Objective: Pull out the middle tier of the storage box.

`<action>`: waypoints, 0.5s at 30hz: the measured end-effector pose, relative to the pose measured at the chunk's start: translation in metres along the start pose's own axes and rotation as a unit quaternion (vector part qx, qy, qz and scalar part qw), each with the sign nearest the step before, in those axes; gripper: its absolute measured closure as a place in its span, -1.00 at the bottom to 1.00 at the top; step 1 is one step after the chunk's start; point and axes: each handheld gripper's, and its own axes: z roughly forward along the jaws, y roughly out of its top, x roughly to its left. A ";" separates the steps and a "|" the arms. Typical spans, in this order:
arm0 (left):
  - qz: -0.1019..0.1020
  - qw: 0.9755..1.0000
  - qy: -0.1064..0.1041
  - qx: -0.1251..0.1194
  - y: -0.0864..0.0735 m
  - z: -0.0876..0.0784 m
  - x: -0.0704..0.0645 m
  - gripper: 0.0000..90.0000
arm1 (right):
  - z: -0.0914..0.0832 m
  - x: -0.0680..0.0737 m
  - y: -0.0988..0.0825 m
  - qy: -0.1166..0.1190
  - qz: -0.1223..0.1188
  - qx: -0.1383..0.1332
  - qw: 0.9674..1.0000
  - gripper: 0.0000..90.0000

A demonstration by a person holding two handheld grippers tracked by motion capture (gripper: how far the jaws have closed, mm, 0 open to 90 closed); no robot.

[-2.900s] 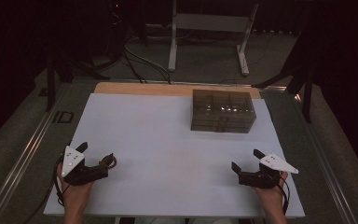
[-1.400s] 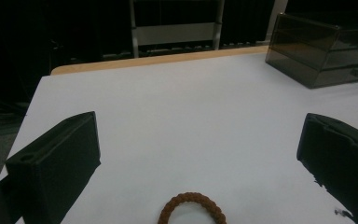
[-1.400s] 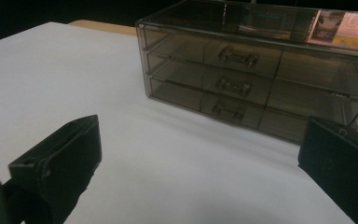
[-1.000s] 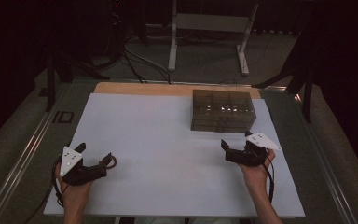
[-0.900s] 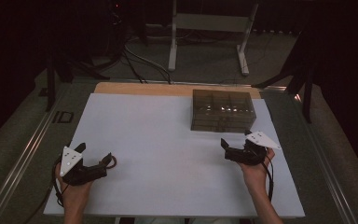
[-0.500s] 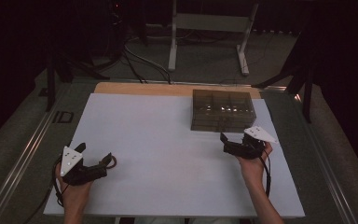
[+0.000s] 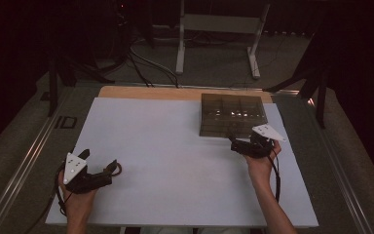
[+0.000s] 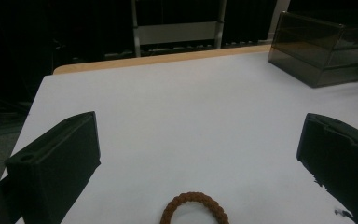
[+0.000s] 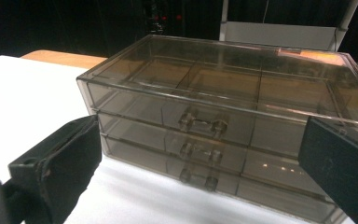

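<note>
The braided ring (image 8: 194,208) just ahead of the left gripper (image 8: 196,154) is cut off below. The drawer box (image 9: 233,126) facing the right gripper (image 9: 205,158) runs off the frame's right edge.

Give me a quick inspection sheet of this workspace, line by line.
Surface: white table top, wooden strip along the far edge.
Job's things: smoky clear drawer box, three drawers, all shut; brown braided ring lying flat on the table.
Clutter: nothing seen.
Grippers: right gripper open, close in front of the drawer box, jaws facing the handles; left gripper open, low at the ring.
Cables: one trailing from each gripper; more on the floor beyond.
Surroundings: dark room, white metal stand behind the table.
</note>
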 end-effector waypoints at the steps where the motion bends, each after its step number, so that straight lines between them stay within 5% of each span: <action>1: 0.000 1.000 0.000 -0.001 0.000 0.000 0.000 -0.98 | 0.002 0.000 0.000 -0.002 0.001 0.001 1.000 -1.00; 15: -0.001 1.000 0.001 -0.001 0.000 0.000 0.000 -0.98 | 0.019 -0.001 0.000 -0.020 0.006 0.001 1.000 -1.00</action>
